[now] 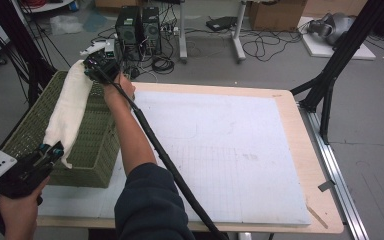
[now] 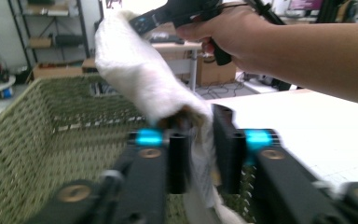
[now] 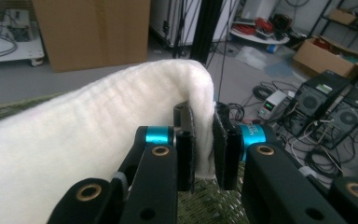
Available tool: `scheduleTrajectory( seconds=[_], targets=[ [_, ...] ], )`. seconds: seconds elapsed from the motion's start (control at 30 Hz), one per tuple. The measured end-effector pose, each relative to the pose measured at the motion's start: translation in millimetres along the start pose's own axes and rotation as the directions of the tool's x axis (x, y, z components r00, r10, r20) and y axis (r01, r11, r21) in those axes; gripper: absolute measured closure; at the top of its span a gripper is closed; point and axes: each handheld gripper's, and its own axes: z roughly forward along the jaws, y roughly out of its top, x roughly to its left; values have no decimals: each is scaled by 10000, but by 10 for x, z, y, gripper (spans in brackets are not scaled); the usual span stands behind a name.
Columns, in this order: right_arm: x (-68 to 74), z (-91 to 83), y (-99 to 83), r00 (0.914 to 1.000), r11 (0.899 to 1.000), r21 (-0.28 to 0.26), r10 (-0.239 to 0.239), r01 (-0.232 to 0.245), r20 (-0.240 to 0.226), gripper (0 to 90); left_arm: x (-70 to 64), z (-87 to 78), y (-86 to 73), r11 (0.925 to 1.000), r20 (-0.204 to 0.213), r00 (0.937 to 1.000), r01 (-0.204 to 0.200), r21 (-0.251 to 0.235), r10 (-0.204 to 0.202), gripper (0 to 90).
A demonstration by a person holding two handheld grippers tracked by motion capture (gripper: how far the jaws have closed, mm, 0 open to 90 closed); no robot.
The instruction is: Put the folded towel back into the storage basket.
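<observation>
A white towel (image 1: 72,107) is stretched lengthwise over a green woven basket (image 1: 95,145) at the table's left edge. My right gripper (image 1: 96,67) reaches across to the basket's far end and is shut on the towel's far end (image 3: 74,154), its jaws (image 3: 204,149) pinching a folded edge. At the basket's near corner my left gripper (image 1: 55,149) is shut on the near end, and cloth (image 2: 140,74) hangs between its jaws (image 2: 203,158). The left gripper view looks along the sagging towel to the right gripper (image 2: 137,21) and the hand holding it. The basket's inside (image 2: 37,135) lies below.
The basket stands on a white mat (image 1: 230,150) that covers a wooden table. Beyond the table's far edge, computer towers (image 1: 137,27) and cables sit on the floor. A black frame leg (image 1: 330,75) stands at the far right corner.
</observation>
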Motion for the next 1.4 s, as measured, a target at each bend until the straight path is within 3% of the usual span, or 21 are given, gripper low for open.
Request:
scheduleTrajectory(
  seconds=[0.03,0.07,0.1,0.13,0.17,0.23,0.47,0.7,0.77,0.87,1.07,1.27,1.4],
  targets=[
    [4,26,-14,9999,10000,30,55,-55,142,797,16,4,-1,9997,-81,9997,238,30,-238,574],
    [2,41,-24,9995,10000,34,44,-45,299,763,46,-3,-6,9982,-174,9981,594,-46,-595,509],
    [13,61,-43,9963,9997,-80,224,-218,824,591,62,-13,-9,9971,-206,9970,747,-165,-750,458],
    [23,69,-52,9912,9991,-185,400,-380,1265,503,82,-30,-9,9958,-254,9959,865,-302,-873,443],
    [23,71,-59,9877,9978,-324,622,-582,1436,471,99,-52,-1,9948,-326,9950,929,-407,-943,426],
    [23,67,-60,9892,9978,-331,616,-577,1333,415,117,-80,15,9935,-430,9939,990,-553,-1014,422],
    [26,-125,-72,9940,9963,-670,605,-545,913,404,104,-91,29,9926,-403,9935,1038,-631,-1065,407],
    [-17,-495,-245,9965,9940,-902,668,-621,497,394,72,-77,57,9930,-149,9942,1055,-535,-1064,324],
    [-35,-626,-310,9964,9934,-865,781,-750,333,383,55,-69,69,9932,12,9944,1052,-498,-1053,302],
    [-64,-857,-427,9968,9925,-936,795,-784,81,374,3,-39,93,9955,832,9929,884,-334,-853,323],
    [-132,-1300,-669,9976,9931,-975,678,-659,171,379,-161,51,119,9972,1524,9859,732,-171,-698,293],
    [-252,-1651,-859,9962,9912,-1012,863,-851,79,366,-253,138,116,9973,1800,9809,728,117,-737,277],
    [-311,-1817,-946,9948,9902,-977,1013,-999,93,280,-292,186,123,9969,1848,9796,774,131,-785,247]
  ],
)
